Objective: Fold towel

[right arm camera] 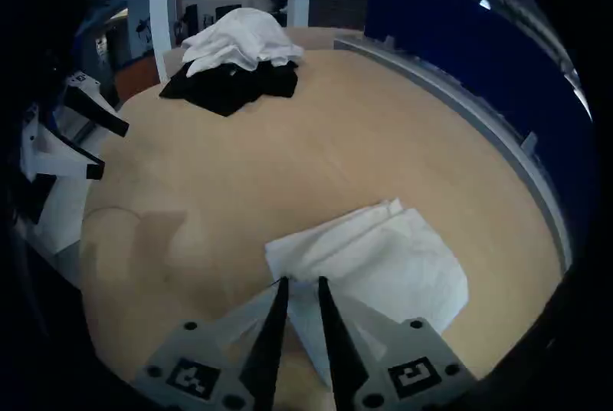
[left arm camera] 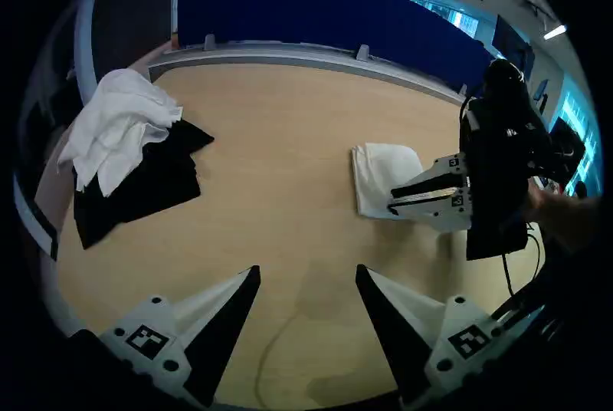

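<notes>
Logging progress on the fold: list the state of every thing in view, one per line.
Folded towel, folded, flat on the table.
Black cloth, unfolded, rumpled.
White pile, crumpled, lying on that cloth.
Left gripper, jaws wide open, empty.
Right gripper, jaws nearly closed at the towel's edge; grip unclear.

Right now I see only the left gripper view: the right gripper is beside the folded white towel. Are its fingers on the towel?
Observer: Yes. In the right gripper view the right gripper has its tips over the near edge of the towel, a narrow gap between them.
Operator: Does it hold the towel?
Observer: The towel shows in the gap; I cannot tell whether both fingers press it.
Operator: Is the fold tidy?
Observer: Not fully; layers sit staggered along one edge.
</notes>
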### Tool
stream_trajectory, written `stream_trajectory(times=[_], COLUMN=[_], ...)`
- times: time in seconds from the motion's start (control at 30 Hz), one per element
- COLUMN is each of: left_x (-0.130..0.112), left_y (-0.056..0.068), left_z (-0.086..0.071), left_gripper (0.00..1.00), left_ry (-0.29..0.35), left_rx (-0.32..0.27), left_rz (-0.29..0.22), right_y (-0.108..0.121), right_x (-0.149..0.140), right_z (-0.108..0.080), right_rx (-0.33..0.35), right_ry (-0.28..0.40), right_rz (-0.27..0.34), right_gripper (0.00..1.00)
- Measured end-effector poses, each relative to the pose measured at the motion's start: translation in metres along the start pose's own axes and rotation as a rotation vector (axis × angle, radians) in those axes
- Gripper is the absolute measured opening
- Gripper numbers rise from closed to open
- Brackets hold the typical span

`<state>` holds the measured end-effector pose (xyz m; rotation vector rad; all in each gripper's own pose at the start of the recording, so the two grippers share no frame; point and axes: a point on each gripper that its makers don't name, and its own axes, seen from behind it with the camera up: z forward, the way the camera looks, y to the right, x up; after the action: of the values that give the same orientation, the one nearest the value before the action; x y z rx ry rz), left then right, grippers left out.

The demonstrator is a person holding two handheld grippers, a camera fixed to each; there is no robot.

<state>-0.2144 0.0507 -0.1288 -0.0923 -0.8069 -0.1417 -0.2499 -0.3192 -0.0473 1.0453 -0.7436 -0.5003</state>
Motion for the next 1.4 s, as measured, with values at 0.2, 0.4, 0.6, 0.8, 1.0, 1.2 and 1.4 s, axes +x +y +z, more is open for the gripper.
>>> stream_trajectory(times=[0.2,0.4,0.6,0.8,1.0,1.2,1.4], left_x=[0.002,0.004,0.005,0.004,0.004,0.005,0.005], left_y=[0.001,0.004,0.006,0.01,0.012,0.014,0.015], left_z=[0.0,-0.001,-0.002,-0.002,-0.003,-0.004,-0.004], left_gripper=[0.92,0.93,0.93,0.93,0.92,0.93,0.92], left_ry=[0.0,0.001,0.001,0.001,0.002,0.002,0.001], left_rx=[0.0,0.0,0.002,0.001,-0.002,-0.003,-0.004], left_rz=[0.0,0.004,0.002,0.002,0.003,0.005,0.004], right_y=[0.003,0.008,0.017,0.027,0.032,0.032,0.032], right_x=[0.002,-0.006,-0.025,-0.048,-0.071,-0.083,-0.088], right_z=[-0.008,-0.018,-0.03,-0.044,-0.051,-0.048,-0.045], right_rx=[-0.014,-0.038,-0.072,-0.112,-0.136,-0.138,-0.145], right_ry=[0.019,0.019,0.001,-0.022,-0.051,-0.07,-0.079], right_rz=[0.02,0.044,0.076,0.121,0.168,0.189,0.194], right_gripper=[0.67,0.67,0.67,0.67,0.67,0.56,0.36])
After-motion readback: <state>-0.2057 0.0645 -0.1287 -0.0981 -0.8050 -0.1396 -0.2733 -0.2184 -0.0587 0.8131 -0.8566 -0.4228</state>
